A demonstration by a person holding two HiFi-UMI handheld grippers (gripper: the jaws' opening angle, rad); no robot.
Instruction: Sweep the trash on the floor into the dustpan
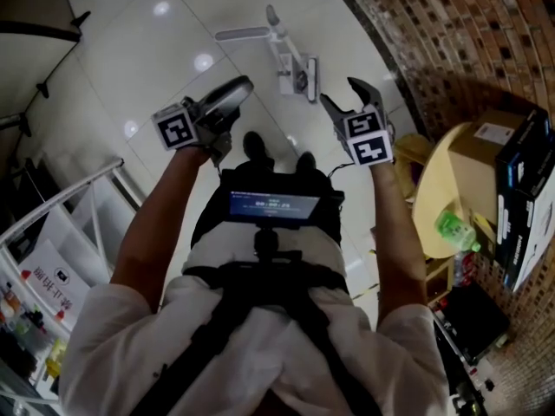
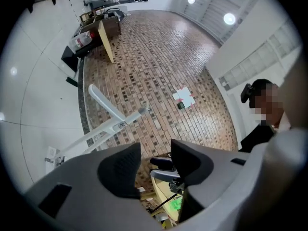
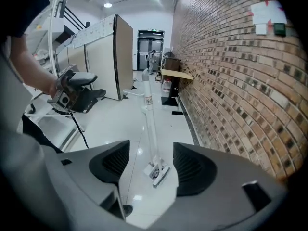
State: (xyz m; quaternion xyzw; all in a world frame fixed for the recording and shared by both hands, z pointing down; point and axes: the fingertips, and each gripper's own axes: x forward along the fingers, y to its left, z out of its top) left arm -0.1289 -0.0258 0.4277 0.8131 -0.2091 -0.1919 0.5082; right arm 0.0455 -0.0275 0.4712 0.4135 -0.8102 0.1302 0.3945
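Observation:
A white broom and dustpan set (image 1: 293,63) stands on the pale tiled floor near the brick wall, just beyond both grippers. In the right gripper view its long handle (image 3: 150,124) rises from a base (image 3: 158,172) framed between the jaws. Two white handles (image 2: 109,110) cross the left gripper view. My left gripper (image 1: 243,87) (image 2: 156,150) is held level in the air, open, with nothing between its pads. My right gripper (image 1: 340,92) (image 3: 151,147) tilts down toward the set, open and empty. I can make out no loose trash on the tiles.
The brick wall (image 1: 451,24) curves along the right. A round wooden table (image 1: 434,193) there carries a cardboard box (image 1: 486,141) and a green bottle (image 1: 455,228), with black boxes (image 1: 525,189) beside it. A white rack (image 1: 69,224) stands at the left. My feet (image 1: 256,146) are below the grippers.

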